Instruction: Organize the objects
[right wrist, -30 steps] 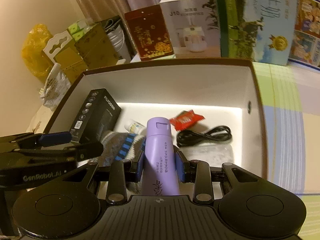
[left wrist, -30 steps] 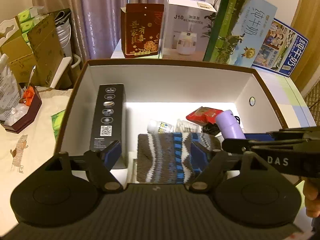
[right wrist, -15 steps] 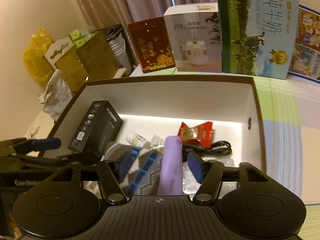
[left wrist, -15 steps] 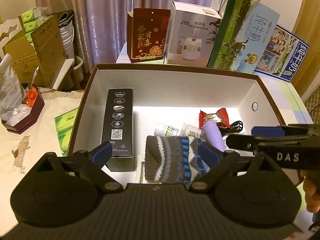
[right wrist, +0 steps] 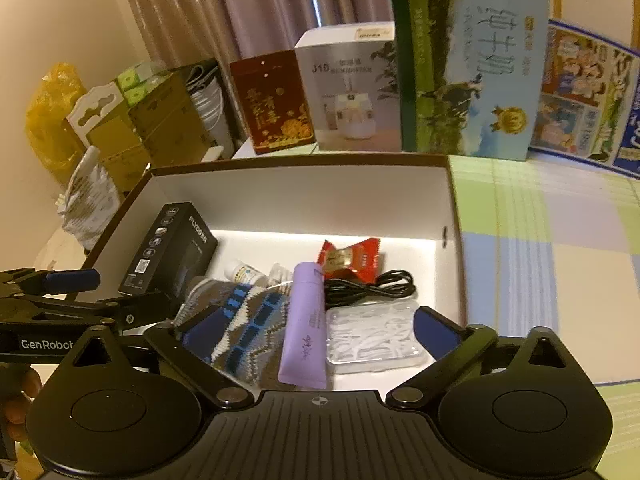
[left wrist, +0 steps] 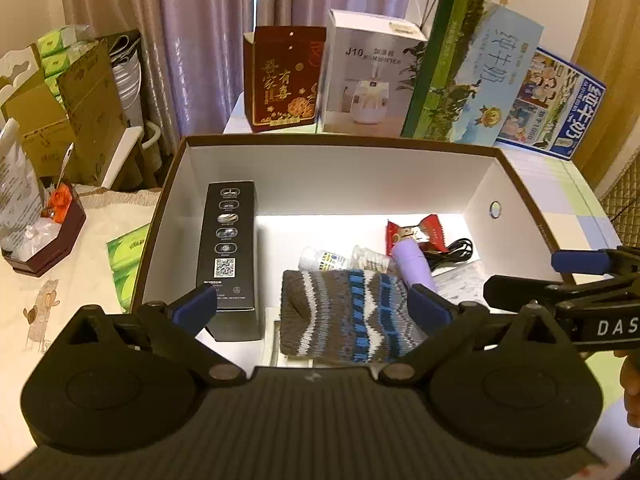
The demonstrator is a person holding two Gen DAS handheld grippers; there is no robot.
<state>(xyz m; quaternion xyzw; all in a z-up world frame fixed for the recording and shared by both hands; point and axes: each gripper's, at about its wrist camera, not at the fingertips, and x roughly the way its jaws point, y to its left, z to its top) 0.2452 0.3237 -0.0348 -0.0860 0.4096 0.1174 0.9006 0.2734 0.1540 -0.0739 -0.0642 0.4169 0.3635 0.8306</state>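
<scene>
A white box with a brown rim [left wrist: 340, 142] holds a grey-and-blue knitted sock [left wrist: 348, 316], a purple tube [left wrist: 412, 264], a tall black carton [left wrist: 232, 256], a red sweet wrapper [left wrist: 416, 234] and a black cable [left wrist: 452, 252]. My left gripper [left wrist: 312, 304] hangs over the sock, its jaws opening wide and touching nothing. My right gripper [right wrist: 318, 332] hovers above the purple tube [right wrist: 304, 328] and a clear case of floss picks [right wrist: 372, 336]. Its jaws are also opening, and the tube lies loose between them beside the sock [right wrist: 244, 324].
A dark red box [left wrist: 282, 80], a white humidifier box [left wrist: 368, 76] and two milk cartons [left wrist: 472, 76] stand behind the white box. Cardboard boxes [left wrist: 60, 112] and a small tray [left wrist: 44, 236] sit to the left. A checked cloth [right wrist: 540, 240] covers the table on the right.
The right gripper let go of the purple tube, which tipped down to lie in the box, and the gripper drew back and up. The left jaws spread wider over the sock.
</scene>
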